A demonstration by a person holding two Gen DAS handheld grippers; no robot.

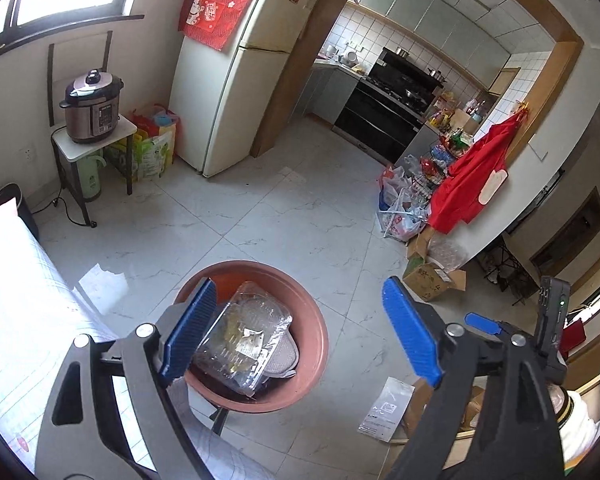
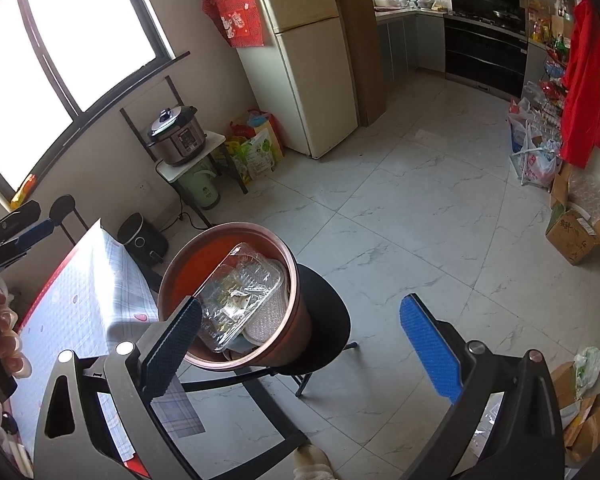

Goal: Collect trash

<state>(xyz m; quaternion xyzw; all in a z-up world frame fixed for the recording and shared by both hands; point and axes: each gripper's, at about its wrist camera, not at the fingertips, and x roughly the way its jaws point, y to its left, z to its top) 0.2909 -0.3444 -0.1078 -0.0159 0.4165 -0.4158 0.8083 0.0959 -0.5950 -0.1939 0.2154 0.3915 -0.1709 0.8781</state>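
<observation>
Bin (image 2: 300,312) is a red-brown tub sitting on a black stool (image 2: 332,320), just beside the worktop (image 2: 80,280) with the checked cloth. Clear plastic clamshell (image 2: 240,292) lies tilted inside it on top of other trash, so I judge the drop step done for that piece. Left gripper (image 1: 300,332) fingers spread wide, nothing between them; right gripper (image 2: 312,344) likewise spread and empty. Both hover above the bin. Next move likely calls for picking another piece: flat plastic bag (image 1: 386,408) on the floor near cardboard is a candidate. Tiled floor right of the stool is open; worktop edge and stool legs crowd the left side.
</observation>
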